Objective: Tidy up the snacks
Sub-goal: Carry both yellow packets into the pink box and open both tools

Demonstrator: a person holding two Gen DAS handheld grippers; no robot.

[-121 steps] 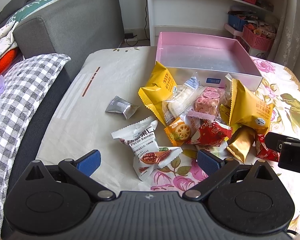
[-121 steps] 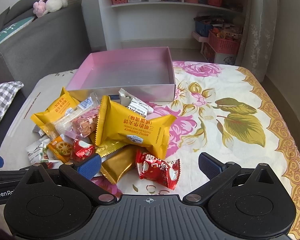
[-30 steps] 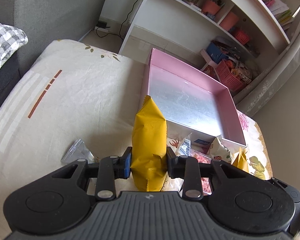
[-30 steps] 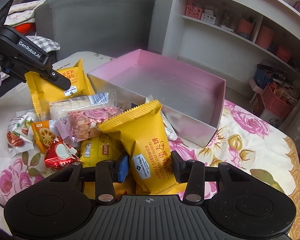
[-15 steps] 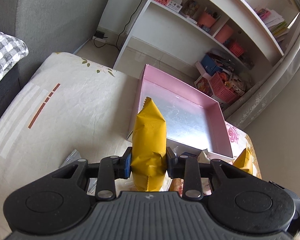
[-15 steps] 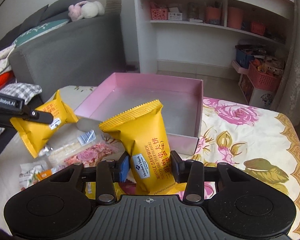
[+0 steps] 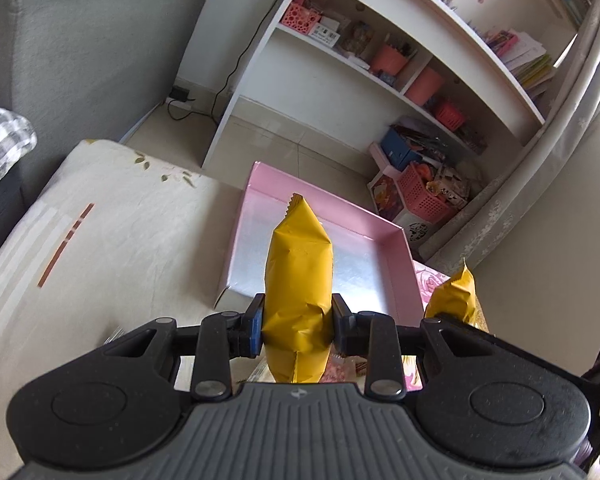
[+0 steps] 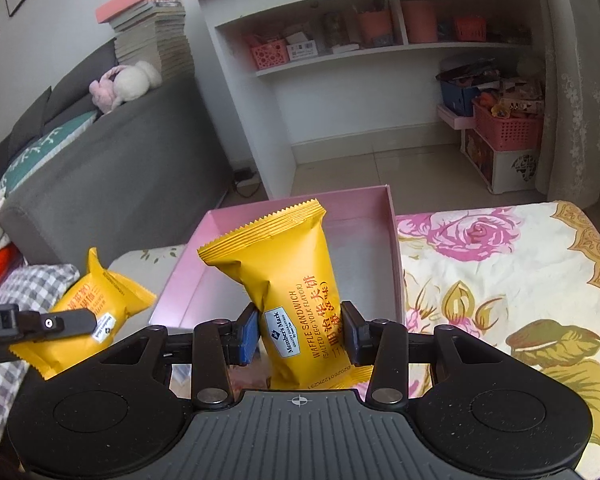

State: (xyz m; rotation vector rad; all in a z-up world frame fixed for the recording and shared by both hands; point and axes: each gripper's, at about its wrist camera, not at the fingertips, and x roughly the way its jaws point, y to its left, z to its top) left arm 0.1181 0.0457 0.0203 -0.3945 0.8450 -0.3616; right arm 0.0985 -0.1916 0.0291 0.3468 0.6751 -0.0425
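My left gripper (image 7: pixel 298 330) is shut on a yellow waffle sandwich packet (image 7: pixel 298 276) and holds it up in front of the pink box (image 7: pixel 396 244), near its front wall. My right gripper (image 8: pixel 300 334) is shut on a second yellow waffle sandwich packet (image 8: pixel 288 276), held upright over the near edge of the pink box (image 8: pixel 394 240). The box has a silver floor with nothing in it. In the right wrist view the left gripper's packet (image 8: pixel 88 308) shows at the left. In the left wrist view the right gripper's packet (image 7: pixel 454 298) shows at the right.
A floral cloth (image 8: pixel 500 280) covers the surface right of the box; plain cream cloth (image 7: pixel 112 240) lies to its left. A grey sofa (image 8: pixel 120 176) stands at the left and a white shelf unit (image 8: pixel 360 80) behind. A few loose snacks show below the left gripper (image 7: pixel 340 372).
Both grippers have risen and moved toward the pink box, each carrying its yellow packet. The snack pile has dropped almost out of sight below them.
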